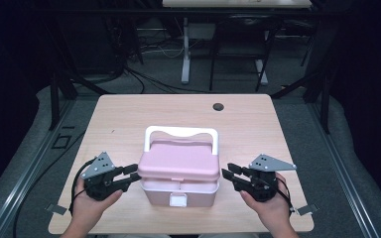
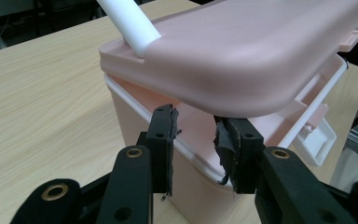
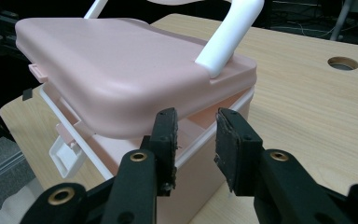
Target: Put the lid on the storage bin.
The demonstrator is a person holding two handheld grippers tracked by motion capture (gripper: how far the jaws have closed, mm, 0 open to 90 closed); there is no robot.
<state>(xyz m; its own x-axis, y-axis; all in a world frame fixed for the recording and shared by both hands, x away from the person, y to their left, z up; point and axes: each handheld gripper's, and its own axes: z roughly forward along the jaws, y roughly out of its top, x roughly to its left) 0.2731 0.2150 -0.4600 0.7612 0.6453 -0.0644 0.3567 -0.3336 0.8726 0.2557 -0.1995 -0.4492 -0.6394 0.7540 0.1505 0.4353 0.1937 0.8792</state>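
Between the left gripper (image 1: pixel 135 177) and right gripper (image 1: pixel 226 173) sits the pink box (image 1: pixel 178 174) (lid (image 1: pixel 178 161) ajar). Left jaws reach under the lid's edge; both pairs stand open, gripping nothing.

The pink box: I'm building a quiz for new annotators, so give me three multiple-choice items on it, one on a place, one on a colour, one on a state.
1. Where does the pink box stand on the table?
A. near the person's edge, between the two claws
B. at the far edge, by the round hole
C. at the left corner

2. What colour is the box's handle?
A. black
B. white
C. pink

3. How is the lid?
A. latched flat
B. taken off
C. raised at the front, a gap under it

Answers: 1 A, the left claw and right claw flank it; 2 B, the arch shows white; 3 C, both gripper views show the compartments under the lifted lid.
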